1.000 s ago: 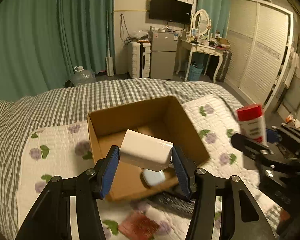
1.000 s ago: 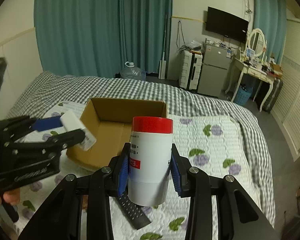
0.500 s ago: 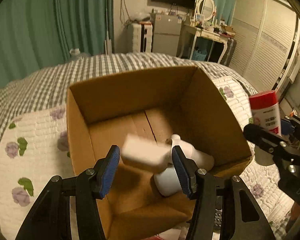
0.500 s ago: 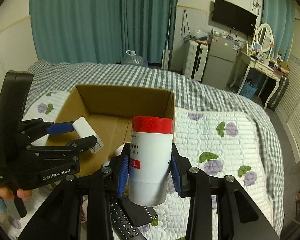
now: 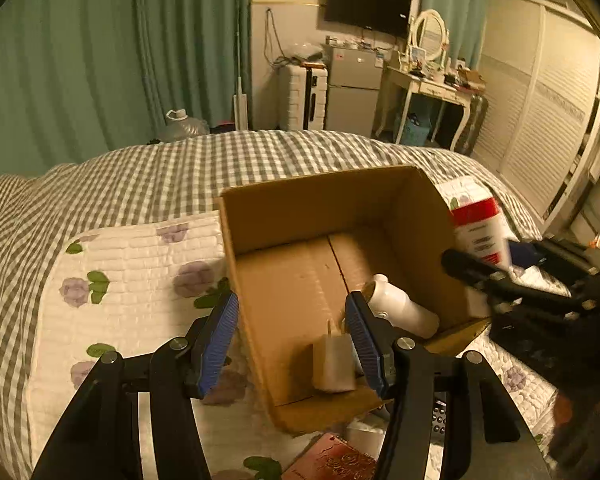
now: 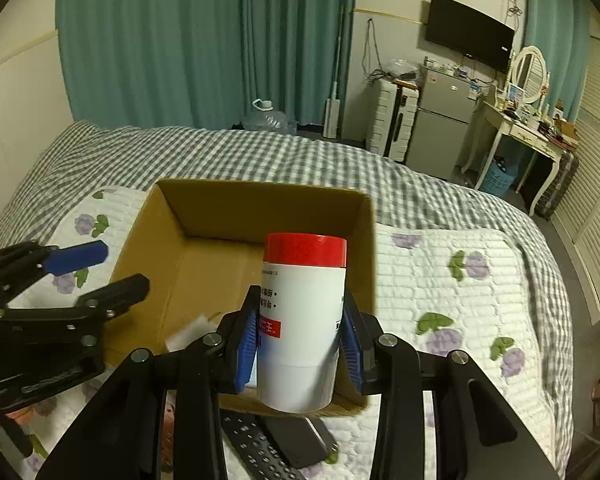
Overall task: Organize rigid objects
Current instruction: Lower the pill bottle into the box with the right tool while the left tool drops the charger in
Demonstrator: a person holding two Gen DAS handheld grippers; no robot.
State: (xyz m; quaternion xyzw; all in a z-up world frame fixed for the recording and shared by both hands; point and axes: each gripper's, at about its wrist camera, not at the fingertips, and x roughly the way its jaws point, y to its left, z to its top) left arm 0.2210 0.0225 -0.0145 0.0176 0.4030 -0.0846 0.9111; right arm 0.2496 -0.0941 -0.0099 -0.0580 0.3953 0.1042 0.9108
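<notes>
An open cardboard box (image 5: 324, 196) (image 6: 260, 196) stands on the bed. My left gripper (image 5: 292, 338) is open and empty above the box's near left corner. A white charger block (image 5: 334, 364) lies inside the box by the near wall, next to a white bottle (image 5: 400, 304). My right gripper (image 6: 298, 344) is shut on a white canister with a red lid (image 6: 302, 320) and holds it upright above the box's near right wall. The canister also shows in the left wrist view (image 5: 480, 232).
A black remote (image 6: 256, 452) and a dark flat object (image 6: 300, 440) lie on the flowered quilt (image 6: 460, 300) in front of the box. A reddish booklet (image 5: 332, 460) lies near the box's front. Beyond the bed are curtains, a small fridge (image 6: 440, 128) and a dressing table.
My left gripper has opened and let go of the white charger block, which now lies in the box. The left gripper has shifted left. The right gripper with the canister has moved closer over the box.
</notes>
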